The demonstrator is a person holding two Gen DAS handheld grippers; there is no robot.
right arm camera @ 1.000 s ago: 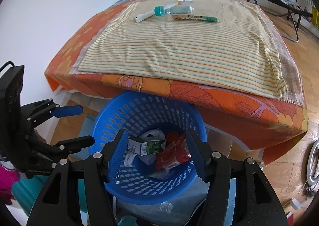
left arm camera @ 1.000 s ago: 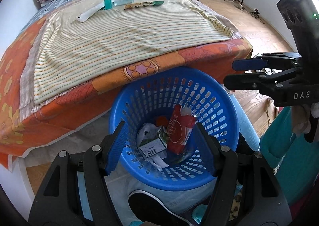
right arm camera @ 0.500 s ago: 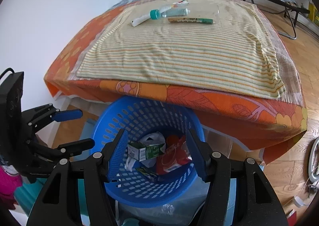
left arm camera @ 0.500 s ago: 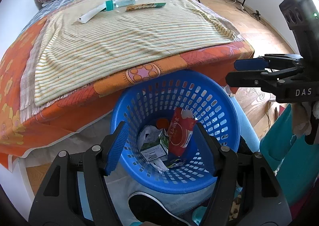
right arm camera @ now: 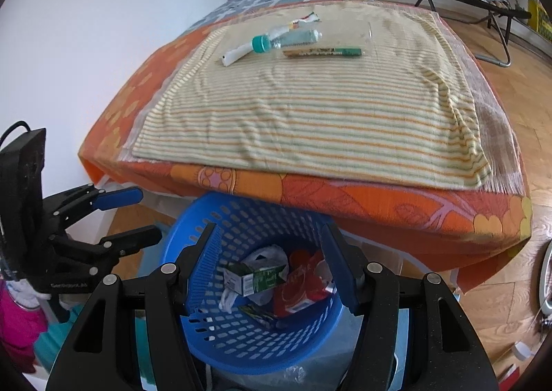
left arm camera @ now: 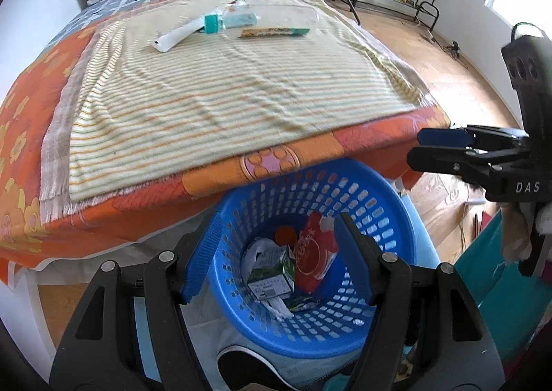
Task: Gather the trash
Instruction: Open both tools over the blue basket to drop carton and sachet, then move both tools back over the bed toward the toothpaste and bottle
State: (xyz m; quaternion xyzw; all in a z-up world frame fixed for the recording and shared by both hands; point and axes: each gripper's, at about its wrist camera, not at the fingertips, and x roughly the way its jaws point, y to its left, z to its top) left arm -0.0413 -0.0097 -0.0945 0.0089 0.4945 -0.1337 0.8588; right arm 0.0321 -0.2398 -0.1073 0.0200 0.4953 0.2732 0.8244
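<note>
Both pairs of tongs hang over the blue basket on the floor at the near edge of the bed, and neither has hold of anything: the left tongs stand well open with only the basket's contents showing between the pads, and the right tongs are likewise parted and empty. Some trash already lies in the basket: a red packet, a small green carton and crumpled white plastic. The rest is well apart from the tongs, towards the far edge of the bed on the striped cloth: a white tube, a bottle with a teal cap, a long green and gold wrapper, and what looks like a clear plastic lid just beside them. The step in hand looks like the pause between drops, with the next pick-up not yet begun. The next move calls for a long reach across the bed, and closing on one piece only, since the tube and bottle lie touching.
</note>
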